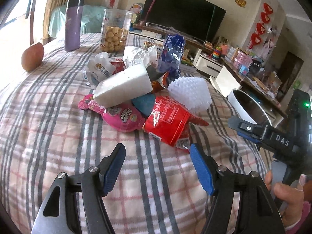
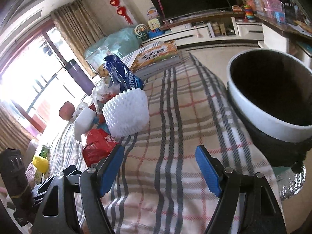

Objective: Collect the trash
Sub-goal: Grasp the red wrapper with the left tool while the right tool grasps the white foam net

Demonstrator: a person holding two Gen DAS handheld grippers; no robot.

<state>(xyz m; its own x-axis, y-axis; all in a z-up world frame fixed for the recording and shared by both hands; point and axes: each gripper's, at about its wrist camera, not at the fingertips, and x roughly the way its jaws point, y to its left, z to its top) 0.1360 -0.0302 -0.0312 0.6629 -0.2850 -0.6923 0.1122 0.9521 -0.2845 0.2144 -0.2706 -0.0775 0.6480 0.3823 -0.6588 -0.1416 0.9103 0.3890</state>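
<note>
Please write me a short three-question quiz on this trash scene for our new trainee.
1. True or false: the left hand-held gripper is shut on the red wrapper.
2. Which sits on the pink pouch? A) white block B) purple flask C) cookie jar
3. Fill in: the bin beside the table has a ____ rim.

Key: 1 false, it is open and short of the wrapper; 2 A; 3 white.

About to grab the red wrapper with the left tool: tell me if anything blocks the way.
Nothing visible does. Only bare plaid tablecloth lies between the open left tool and the crumpled red plastic wrapper, the pile's nearest piece.
</note>
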